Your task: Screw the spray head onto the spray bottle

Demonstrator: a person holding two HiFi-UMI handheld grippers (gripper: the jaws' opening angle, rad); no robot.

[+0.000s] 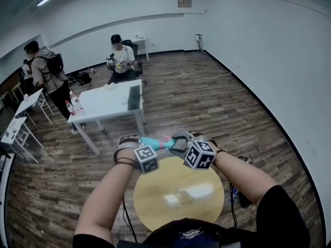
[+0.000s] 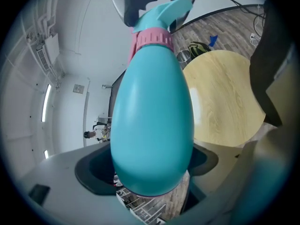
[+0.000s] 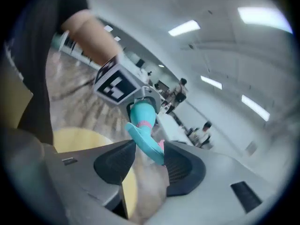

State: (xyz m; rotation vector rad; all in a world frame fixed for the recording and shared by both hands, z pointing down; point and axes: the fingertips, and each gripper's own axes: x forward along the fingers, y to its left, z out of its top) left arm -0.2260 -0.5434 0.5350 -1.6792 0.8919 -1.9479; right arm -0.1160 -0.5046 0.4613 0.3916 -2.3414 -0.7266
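Overhead, in the head view, holding the left gripper (image 1: pixel 137 139) and the right gripper (image 1: pixel 178 141) nose to nose above the round wooden table (image 1: pixel 178 213), carrying the spray bottle (image 1: pixel 151 143) roughly level between them and clear of the tabletop, yet giving away little of either grip from up there. Reading the near grip only in the left gripper view: clamping both pads on the bottle's fat lower end, filling most of that picture with a smooth teal, egg-shaped body narrowing to a pink collar (image 2: pixel 151 39), with the teal spray head (image 2: pixel 171 8) sitting on the neck beyond. Reading the far end only in the right gripper view: standing spread around the spray head, touching its teal trigger with one pad, leaving a gap before the other, so not pinching it. Picking out, in the head view alone, a white table (image 1: pixel 111 105), a seated person (image 1: pixel 121 58) and a standing person (image 1: pixel 44 68) farther back.
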